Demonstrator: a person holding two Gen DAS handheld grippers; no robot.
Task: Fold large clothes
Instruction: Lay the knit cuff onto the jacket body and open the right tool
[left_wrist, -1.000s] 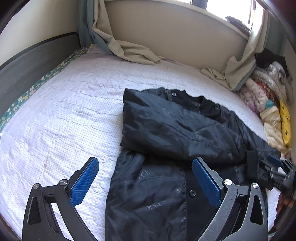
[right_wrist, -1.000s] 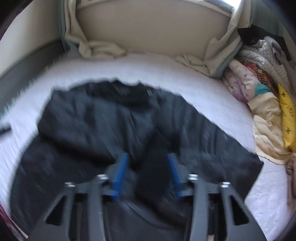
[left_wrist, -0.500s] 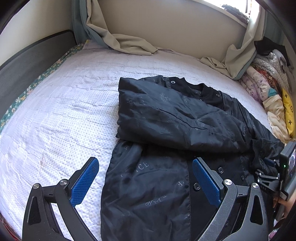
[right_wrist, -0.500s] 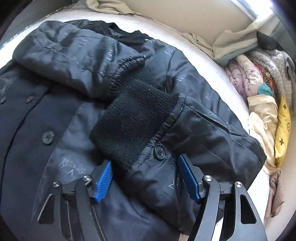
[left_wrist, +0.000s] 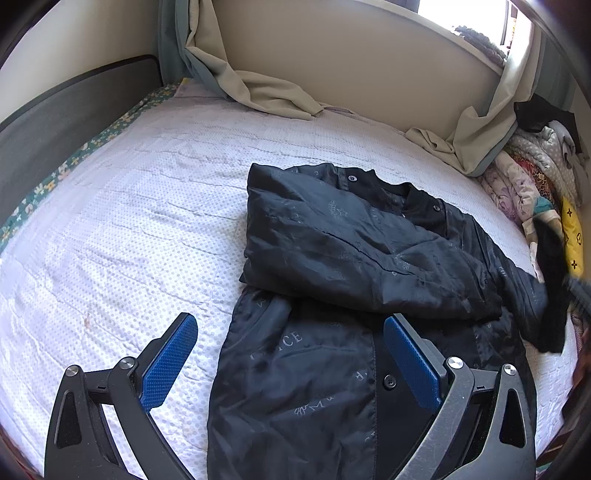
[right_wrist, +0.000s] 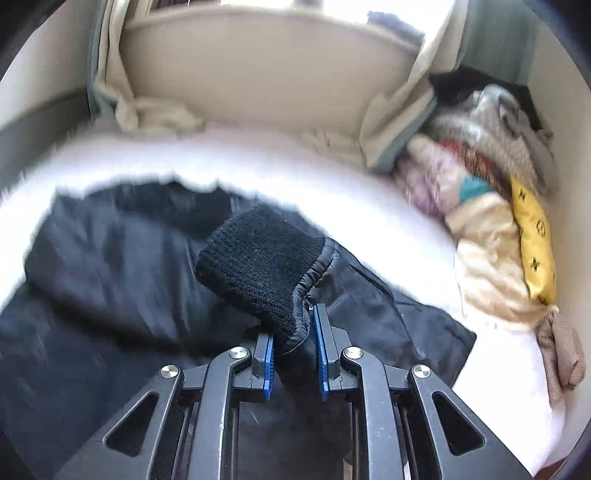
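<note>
A grey headboard (left_wrist: 66, 122) and a strip of green floral fabric (left_wrist: 74, 162) border the left edge of a bed whose white dotted cover (left_wrist: 140, 221) carries a black jacket (left_wrist: 332, 288), seen from the left wrist camera. The jacket lies front up, its long axis running from the collar (left_wrist: 388, 192), which points toward the far wall and the beige curtains (left_wrist: 266, 92), down to the hem at the near edge of the view. One sleeve is folded across the chest. Pale lettering is printed on the shiny cloth; only the letters "CE" (left_wrist: 291, 339) read clearly, the rest being too small or creased to make out. The left gripper (left_wrist: 291, 365) hovers above the lower front panel with its blue pads spread wide, pinching nothing. In the right wrist view, the right gripper (right_wrist: 293, 354) is closing its jaws on the jacket's other sleeve just behind the black knit cuff (right_wrist: 258, 266), the cloth pressed between the blue pads and lifted clear of the body of the garment. Farther right, a heap of folded bedding and clothes (right_wrist: 480, 206), including a yellow piece with dark motifs (right_wrist: 535, 243), is stacked against the wall.
</note>
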